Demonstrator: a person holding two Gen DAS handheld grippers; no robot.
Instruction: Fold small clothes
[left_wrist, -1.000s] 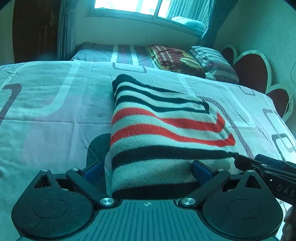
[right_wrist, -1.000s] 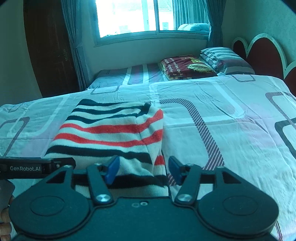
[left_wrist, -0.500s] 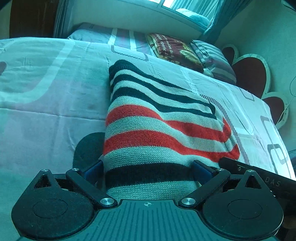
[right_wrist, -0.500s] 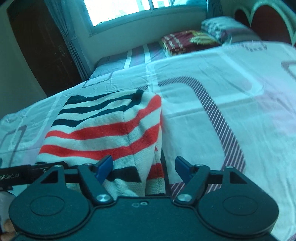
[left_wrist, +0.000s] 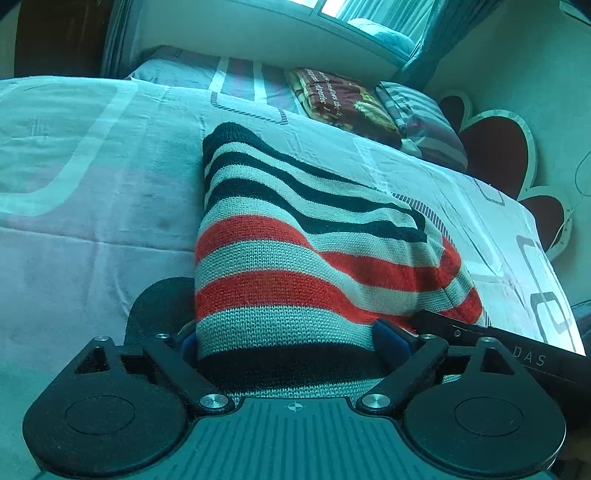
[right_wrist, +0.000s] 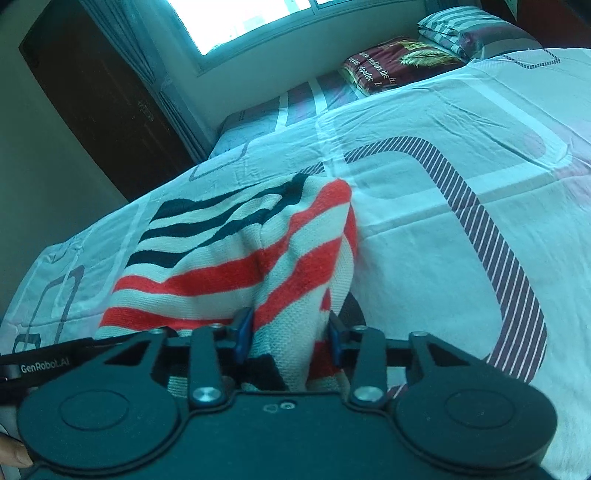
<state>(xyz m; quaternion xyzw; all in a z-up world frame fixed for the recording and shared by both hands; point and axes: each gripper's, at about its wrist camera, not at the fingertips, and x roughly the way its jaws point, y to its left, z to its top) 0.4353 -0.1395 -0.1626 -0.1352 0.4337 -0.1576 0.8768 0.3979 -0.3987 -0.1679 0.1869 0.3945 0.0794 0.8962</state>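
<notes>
Patterned bedsheet (left_wrist: 92, 206) covers the bed, with folded blankets (right_wrist: 399, 62) stacked near the window end. On it lies the striped knit sweater (left_wrist: 295, 251), its near edge bunched. The left gripper (left_wrist: 291, 341) stands wide, the knit filling the gap between its fingers. The right gripper (right_wrist: 286, 330) seems clamped on a fold of the sweater's right edge.
</notes>
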